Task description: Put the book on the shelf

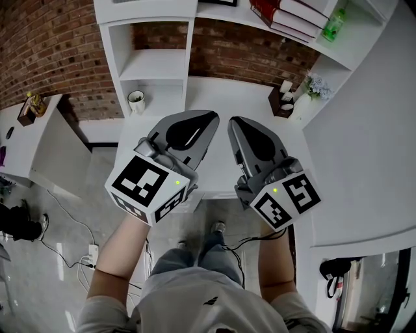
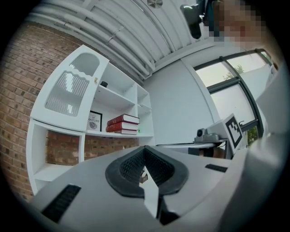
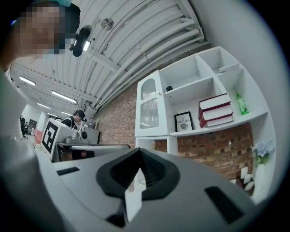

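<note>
- Brick wall [image 1: 45, 52] is backing a white shelf unit, with a white desk [image 1: 221, 91] running below it. The person is standing just before the desk.
- Red books [image 1: 289, 16] are lying flat in a stack of three on the upper shelf [image 1: 312, 44], between a framed print [image 3: 184, 121] and a green bottle [image 1: 334, 25]. No loose book is showing on the desk or in either hand.
- Left tongs [image 1: 201, 118] are pointing toward the desk, clenched on nothing, and the left gripper view is showing the ribbed pads meeting with no gap.
- Right tongs [image 1: 242, 125] are riding just beside the left pair, likewise clenched and empty.
- Judgement: the placing looks done, or a further book is lying out of view. I cannot tell which.
- Judgement, if the hands are resting: keeping both tongs low and central is working well, since the cup [image 1: 136, 101] and the small plant [image 1: 317, 86] are sitting at the desk's back edges, apart from both tips.
- Judgement, if another book is coming:
  - The tongs need releasing before the approach, not at contact.
  - Two grips on opposite edges should be keeping the cover from flapping.
  - The book should be going in level on top of the stack, well clear of the bottle, which looks light and easy to tip.
</note>
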The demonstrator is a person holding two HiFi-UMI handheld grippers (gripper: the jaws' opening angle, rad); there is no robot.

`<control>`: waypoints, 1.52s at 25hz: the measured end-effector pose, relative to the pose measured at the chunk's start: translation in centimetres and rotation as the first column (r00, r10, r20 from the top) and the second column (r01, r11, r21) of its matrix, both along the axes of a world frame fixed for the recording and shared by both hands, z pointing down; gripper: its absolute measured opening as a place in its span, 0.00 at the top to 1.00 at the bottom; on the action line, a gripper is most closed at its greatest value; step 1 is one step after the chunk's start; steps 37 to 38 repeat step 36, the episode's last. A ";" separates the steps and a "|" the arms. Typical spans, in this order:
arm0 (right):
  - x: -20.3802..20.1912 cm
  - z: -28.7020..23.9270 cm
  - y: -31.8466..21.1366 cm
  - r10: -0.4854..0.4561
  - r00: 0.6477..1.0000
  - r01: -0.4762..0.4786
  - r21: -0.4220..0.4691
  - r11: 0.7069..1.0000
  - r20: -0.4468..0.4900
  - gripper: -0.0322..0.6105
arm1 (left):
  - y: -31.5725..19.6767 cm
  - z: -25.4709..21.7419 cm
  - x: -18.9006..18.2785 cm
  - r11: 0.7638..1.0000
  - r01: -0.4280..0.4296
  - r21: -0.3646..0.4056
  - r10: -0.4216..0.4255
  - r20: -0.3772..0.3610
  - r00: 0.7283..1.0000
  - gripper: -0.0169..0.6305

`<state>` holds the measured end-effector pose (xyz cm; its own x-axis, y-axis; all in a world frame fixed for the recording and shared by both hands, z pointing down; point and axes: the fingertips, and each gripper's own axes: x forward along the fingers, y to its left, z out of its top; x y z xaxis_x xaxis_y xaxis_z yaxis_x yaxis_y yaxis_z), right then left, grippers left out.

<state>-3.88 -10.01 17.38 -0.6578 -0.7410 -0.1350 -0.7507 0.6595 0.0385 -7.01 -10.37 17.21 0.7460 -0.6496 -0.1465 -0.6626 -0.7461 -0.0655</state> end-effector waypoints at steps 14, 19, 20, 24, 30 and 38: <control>-1.3 0.2 0.4 0.008 0.999 -0.008 0.001 1.000 -0.034 0.94 | 0.4 0.4 -0.7 1.000 -0.010 0.000 0.010 -0.003 1.000 0.95; -1.7 0.4 0.2 0.009 0.999 -0.009 0.002 1.000 -0.044 0.94 | 0.3 0.7 -0.9 1.000 -0.012 -0.004 0.012 -0.007 1.000 0.95; -1.8 0.4 0.2 0.009 0.999 -0.009 0.003 1.000 -0.046 0.94 | 0.2 0.8 -1.0 1.000 -0.012 -0.004 0.012 -0.009 1.000 0.95; -2.0 0.2 0.1 0.011 0.999 -0.010 0.008 1.000 -0.048 0.94 | 0.0 0.3 -1.1 1.000 -0.017 0.002 0.017 -0.015 1.000 0.95; -1.8 -0.2 -0.2 0.027 0.998 -0.026 0.017 1.000 -0.055 0.94 | -0.2 -0.3 -0.7 0.999 -0.034 0.017 0.035 -0.023 0.999 0.95; -2.0 -0.1 -0.2 0.034 0.998 -0.034 0.002 0.999 -0.053 0.94 | -0.3 -0.3 -1.0 0.999 -0.041 0.009 0.041 -0.028 0.999 0.95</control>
